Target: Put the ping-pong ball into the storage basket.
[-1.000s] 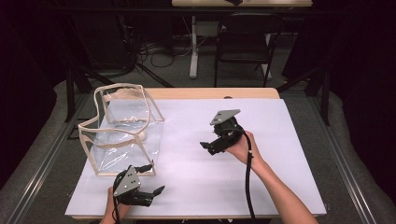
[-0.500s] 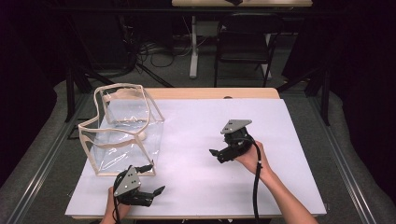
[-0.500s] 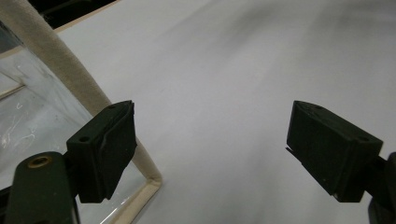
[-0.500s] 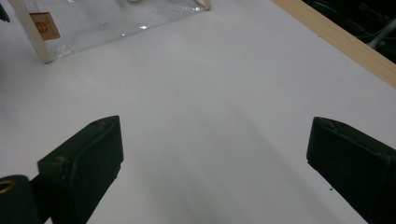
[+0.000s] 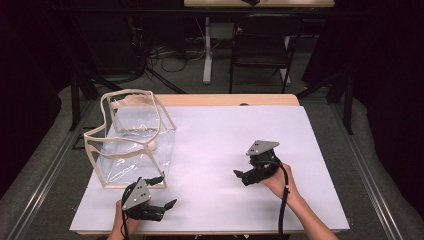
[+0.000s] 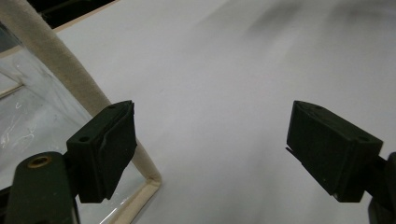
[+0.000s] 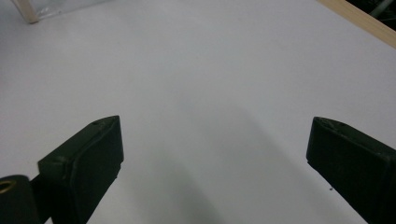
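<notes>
A clear plastic bag (image 5: 132, 145) with beige trim stands open-topped on the left of the white table (image 5: 210, 130). My left gripper (image 5: 167, 190) is open near the table's front edge, just in front of the bag's near corner, with nothing between its jaws. In the left gripper view, the bag's beige edge (image 6: 70, 70) runs past the left jaw of that gripper (image 6: 210, 140). My right gripper (image 5: 240, 177) is open over bare table right of centre, its jaws pointing left. The right gripper view has its jaws (image 7: 215, 154) wide apart above the white surface, with a bag corner (image 7: 28, 11) far off.
A wooden strip (image 5: 230, 99) of tabletop shows along the far edge of the white sheet. A black chair (image 5: 260, 40) and cables stand on the floor behind the table. Bare white surface lies between the two grippers.
My right gripper has drawn back toward the person and a little to the right, staying open. The left gripper and the bag have not moved.
</notes>
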`<state>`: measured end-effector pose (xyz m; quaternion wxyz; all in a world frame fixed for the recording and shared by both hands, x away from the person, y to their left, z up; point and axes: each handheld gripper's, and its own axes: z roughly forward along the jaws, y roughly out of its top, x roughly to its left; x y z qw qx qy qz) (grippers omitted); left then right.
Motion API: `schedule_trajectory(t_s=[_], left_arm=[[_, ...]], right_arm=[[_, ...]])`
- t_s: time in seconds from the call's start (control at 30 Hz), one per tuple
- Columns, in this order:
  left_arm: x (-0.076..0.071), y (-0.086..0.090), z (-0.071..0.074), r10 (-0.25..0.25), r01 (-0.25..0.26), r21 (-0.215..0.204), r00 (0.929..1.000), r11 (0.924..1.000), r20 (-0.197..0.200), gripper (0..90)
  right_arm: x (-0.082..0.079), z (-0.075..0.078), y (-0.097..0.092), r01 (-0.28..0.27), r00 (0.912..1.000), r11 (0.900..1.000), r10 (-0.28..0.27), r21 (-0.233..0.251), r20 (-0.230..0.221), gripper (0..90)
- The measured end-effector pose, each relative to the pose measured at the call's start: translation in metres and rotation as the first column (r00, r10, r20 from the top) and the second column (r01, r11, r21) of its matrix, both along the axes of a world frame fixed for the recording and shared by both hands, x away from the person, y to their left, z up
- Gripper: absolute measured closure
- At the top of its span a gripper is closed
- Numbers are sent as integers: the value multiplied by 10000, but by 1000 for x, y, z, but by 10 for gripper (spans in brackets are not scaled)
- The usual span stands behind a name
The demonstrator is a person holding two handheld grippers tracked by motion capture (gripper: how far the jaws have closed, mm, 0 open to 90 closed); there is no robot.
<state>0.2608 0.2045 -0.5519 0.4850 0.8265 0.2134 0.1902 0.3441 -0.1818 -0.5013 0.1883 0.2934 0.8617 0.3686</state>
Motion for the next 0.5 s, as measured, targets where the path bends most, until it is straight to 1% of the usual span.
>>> schedule_trajectory(t_s=[0.1,0.27,0.5], left_arm=[[0,0,0,-3,3,10,10000,10000,-10,162],[0,-1,0,-8,8,31,10000,10000,-18,162],[0,-1,-1,-19,19,5,10000,10000,-17,162]], right_arm=[[-5,-4,-5,151,9999,9999,-151,18,33,33],[-11,-11,-12,221,9998,9998,-221,-8,20,26],[-19,-20,-19,374,9992,9992,-376,-147,-135,20]])
